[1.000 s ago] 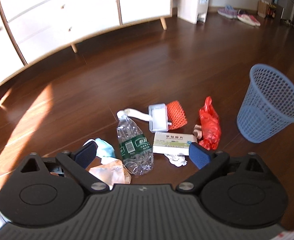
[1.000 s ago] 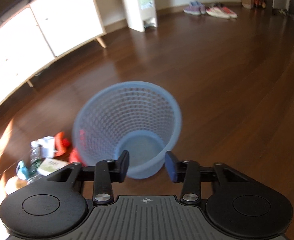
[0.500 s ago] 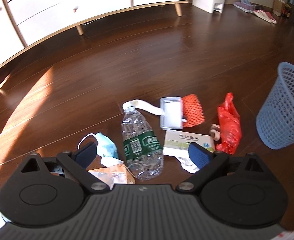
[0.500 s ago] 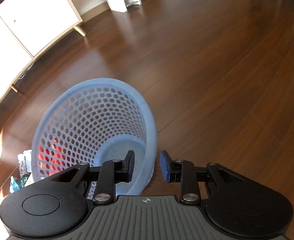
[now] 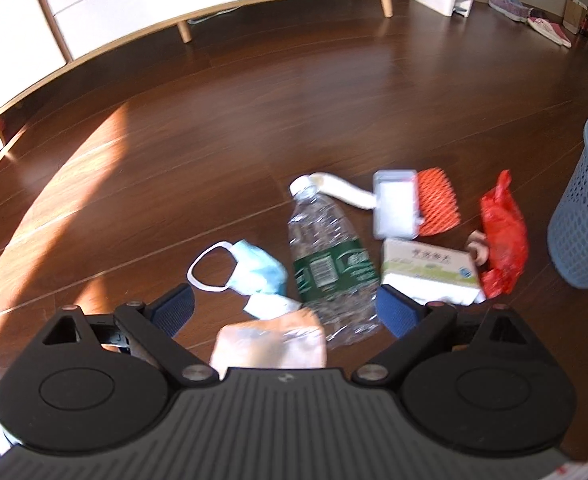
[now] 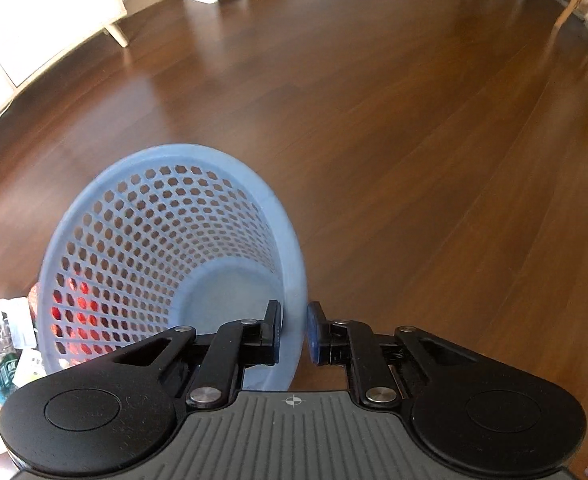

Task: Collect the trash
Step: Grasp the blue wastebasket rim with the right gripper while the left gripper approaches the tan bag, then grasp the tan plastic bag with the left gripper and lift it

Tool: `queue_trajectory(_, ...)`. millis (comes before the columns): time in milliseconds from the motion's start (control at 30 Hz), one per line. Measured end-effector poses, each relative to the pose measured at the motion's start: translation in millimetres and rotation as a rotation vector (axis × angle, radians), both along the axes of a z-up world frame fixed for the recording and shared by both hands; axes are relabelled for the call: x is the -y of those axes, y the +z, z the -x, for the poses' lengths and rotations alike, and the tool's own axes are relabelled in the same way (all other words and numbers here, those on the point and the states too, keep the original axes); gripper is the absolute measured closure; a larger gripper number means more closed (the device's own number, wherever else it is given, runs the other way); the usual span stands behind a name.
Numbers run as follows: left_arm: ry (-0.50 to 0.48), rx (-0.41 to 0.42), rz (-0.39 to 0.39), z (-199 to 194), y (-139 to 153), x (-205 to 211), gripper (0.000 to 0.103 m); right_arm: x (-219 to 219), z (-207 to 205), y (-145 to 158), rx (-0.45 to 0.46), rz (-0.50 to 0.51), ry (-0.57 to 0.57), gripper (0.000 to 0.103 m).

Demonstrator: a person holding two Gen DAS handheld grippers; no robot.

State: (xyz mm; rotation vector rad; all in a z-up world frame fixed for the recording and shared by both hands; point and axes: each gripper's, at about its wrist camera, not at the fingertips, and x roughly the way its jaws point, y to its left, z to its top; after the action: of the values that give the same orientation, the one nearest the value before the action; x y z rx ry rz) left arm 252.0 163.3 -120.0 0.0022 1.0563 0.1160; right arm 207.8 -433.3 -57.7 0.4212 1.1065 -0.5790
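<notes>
Taking the plastic bottle (image 5: pixel 328 256) as the landmark, the trash lies in a loose cluster on the dark wooden floor (image 5: pixel 253 120). Left of the bottle is a blue face mask (image 5: pixel 253 270) with its white ear loop spread out, and nearer the camera from it sit a small white scrap and a pale crumpled wrapper (image 5: pixel 269 344). At the bottle's cap end a white-handled brush (image 5: pixel 390 208) touches the cap, with an orange net (image 5: pixel 438 208) just beyond it. Right of the bottle lies a flat carton (image 5: pixel 430 268), then a red plastic bag (image 5: pixel 502 240), and well to the right stands the blue basket (image 5: pixel 582 216). The left claw (image 5: pixel 285 310) hangs wide open and empty over the bottle and wrapper. Its fingers straddle several pieces at once, so closing here could pinch the wrapper against the bottle and let the smooth, crushed bottle squirt out or roll into the brush. The mask's loop could also snag a finger and drag along. In the right wrist view, the right claw (image 6: pixel 294 334) is nearly closed with the basket's rim (image 6: pixel 296 280) between its pads, which appear to pinch it, and the basket looks empty. The thin perforated wall may flex or slip, and a one-sided hold may tilt the basket or tip it towards the trash.
</notes>
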Motion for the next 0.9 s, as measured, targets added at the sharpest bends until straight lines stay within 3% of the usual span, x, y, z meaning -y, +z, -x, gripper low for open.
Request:
queue_trajectory(233, -0.023, -0.052, 0.008, 18, -33, -24, 0.008, -33, -22, 7, 0.029, 0.043, -0.004, 0.093)
queue_trajectory(433, -0.074, -0.108, 0.103, 15, -64, -26, 0.007, -45, -38, 5, 0.015, 0.071, -0.02, 0.094)
queue_trajectory(600, -0.196, -0.146, 0.045, 3, -92, -16, 0.006, -57, -52, 8, -0.013, 0.091, -0.032, 0.093)
queue_trajectory(700, -0.213, -0.145, 0.043, -1, -106, -22, 0.02, -68, -64, 14, -0.038, 0.102, -0.024, 0.093)
queue_trajectory(767, -0.213, -0.136, 0.062, -2, -110, -30, 0.051, -75, -69, 17, -0.052, 0.103, -0.02, 0.094)
queue_trajectory(800, -0.213, -0.138, 0.068, -2, -111, -34, 0.055, -78, -71, 18, -0.063, 0.106, -0.016, 0.094)
queue_trajectory(900, -0.219, -0.129, 0.062, -1, -111, -41, 0.078, -85, -70, 21, -0.095, 0.131, 0.006, 0.094)
